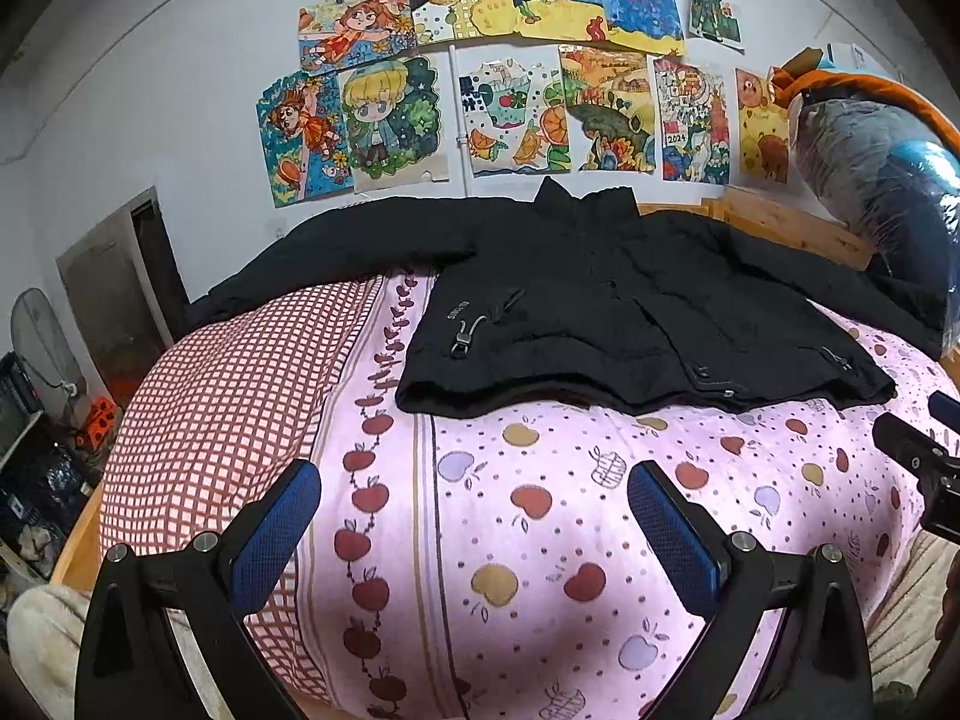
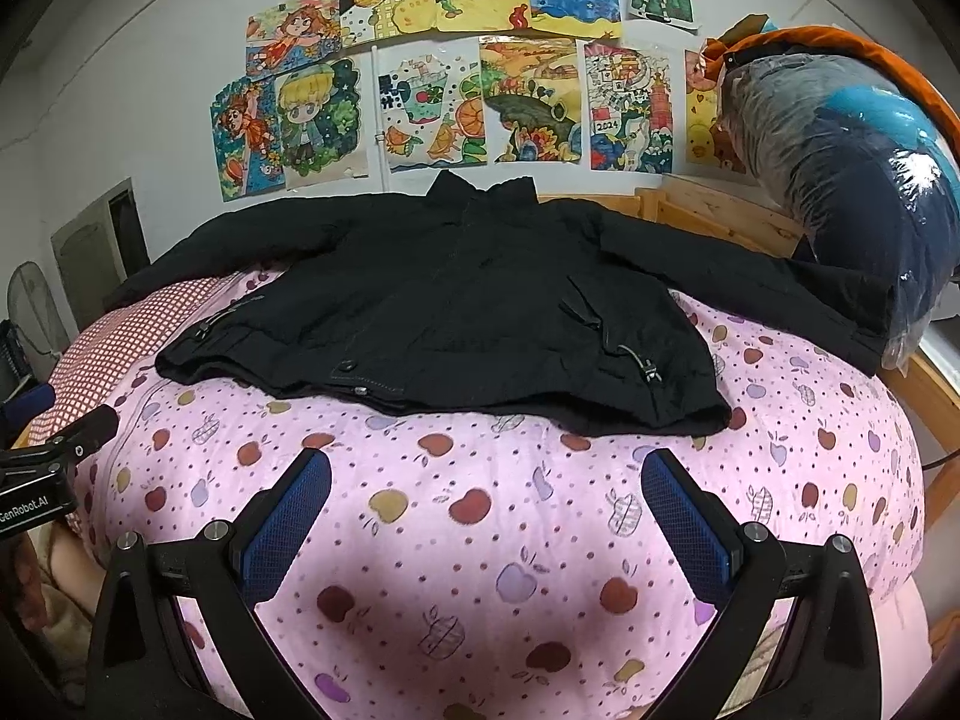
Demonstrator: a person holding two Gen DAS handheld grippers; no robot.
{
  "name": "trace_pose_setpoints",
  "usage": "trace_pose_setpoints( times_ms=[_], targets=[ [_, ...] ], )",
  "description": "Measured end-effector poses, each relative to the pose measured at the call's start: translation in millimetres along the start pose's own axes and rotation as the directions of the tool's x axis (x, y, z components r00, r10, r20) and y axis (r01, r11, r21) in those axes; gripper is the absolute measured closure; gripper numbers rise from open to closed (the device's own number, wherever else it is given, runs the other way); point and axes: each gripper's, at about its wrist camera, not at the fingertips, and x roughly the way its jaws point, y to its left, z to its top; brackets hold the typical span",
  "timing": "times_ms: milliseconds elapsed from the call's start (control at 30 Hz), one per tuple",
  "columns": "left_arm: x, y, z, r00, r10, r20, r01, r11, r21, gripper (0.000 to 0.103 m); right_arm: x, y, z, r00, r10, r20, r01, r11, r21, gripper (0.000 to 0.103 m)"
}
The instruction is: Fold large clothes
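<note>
A black jacket (image 1: 630,312) lies spread flat on the bed, front up, collar toward the wall and both sleeves stretched out to the sides. Under it is a pink blanket (image 1: 540,510) printed with apples, and off the jacket's left sleeve side a red checked cover (image 1: 228,408) shows. On the wall behind the jacket's collar hang coloured drawings (image 1: 510,60). Beyond the jacket's right sleeve a bundle in clear plastic (image 2: 840,180) rests against the wooden bed frame (image 2: 720,210).

The left claw (image 1: 474,516) hangs over the blanket short of the jacket's hem, jaws wide apart, gripping nothing. The right claw (image 2: 486,504) does the same, likewise spread wide and empty, near the hem but not touching it.
</note>
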Motion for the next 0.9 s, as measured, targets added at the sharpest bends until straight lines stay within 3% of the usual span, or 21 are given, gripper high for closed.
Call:
trace_pose_setpoints(
  times_ms=[433, 900],
  targets=[
    [39.9, -15.9, 31.8, 0.999, 0.029, -0.037, -0.027, 0.998, 0.059, 0.000, 43.0, -11.4, 30.9, 0.999, -0.047, -0.007, 0.047, 0.999, -0.011, 0.001],
    [110.1, -59.5, 99.4, 0.998, -0.030, -0.062, 0.036, 0.994, 0.099, 0.000, 106.3, -51.5, 69.0, 0.971, -0.229, -0.065, 0.229, 0.973, -0.016, 0.001]
  ],
)
